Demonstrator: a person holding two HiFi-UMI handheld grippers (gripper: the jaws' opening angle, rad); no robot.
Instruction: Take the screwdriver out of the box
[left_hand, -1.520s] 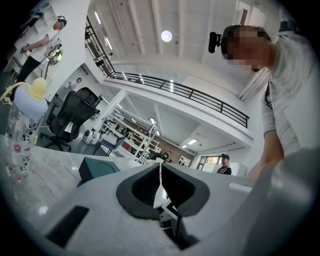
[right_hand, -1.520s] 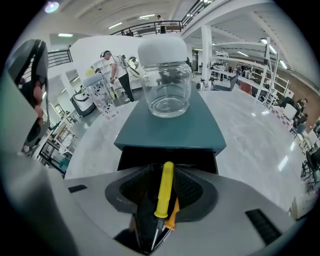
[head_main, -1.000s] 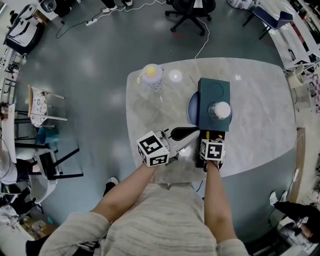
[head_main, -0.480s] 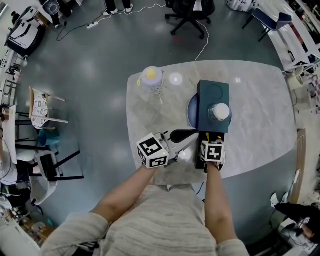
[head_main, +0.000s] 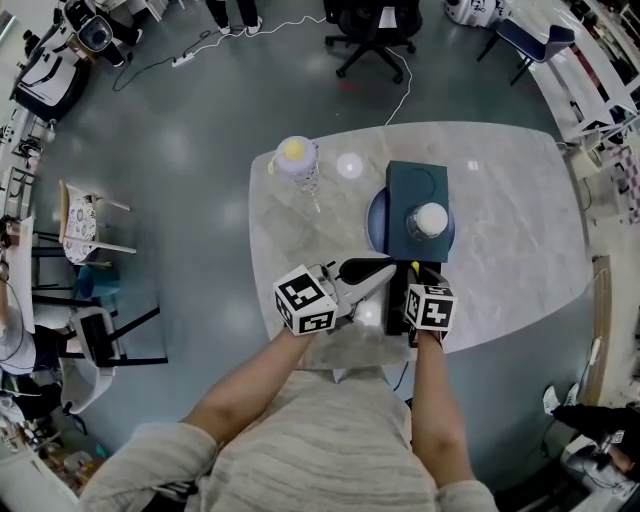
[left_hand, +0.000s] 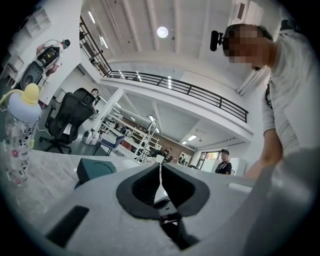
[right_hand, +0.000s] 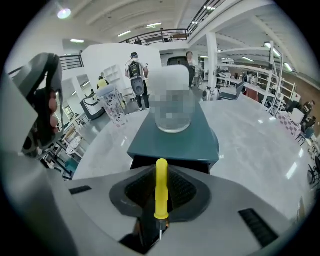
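Observation:
A dark teal box (head_main: 415, 192) stands on the marble table (head_main: 520, 240), and its near end is open and dark (right_hand: 170, 165). Between the pads of my right gripper (right_hand: 161, 186) sits the yellow-handled screwdriver (right_hand: 161, 187), handle pointing away, just above the box's open end. The head view shows this gripper (head_main: 420, 282) at the box's near end, with a bit of the yellow screwdriver (head_main: 415, 267) showing. My left gripper (head_main: 368, 271) is shut and empty, level, just left of the box. In its own view the left gripper (left_hand: 160, 176) has its pads touching.
A clear jar with a white cap (head_main: 430, 218) stands on the box lid. Under the box lies a blue plate (head_main: 379, 222). A baby bottle with a yellow top (head_main: 296, 160) and a small white disc (head_main: 349, 164) are at the far left of the table.
My right gripper has lifted slightly at the box's near end, and the screwdriver's yellow handle now shows beside it. The left gripper has stayed put.

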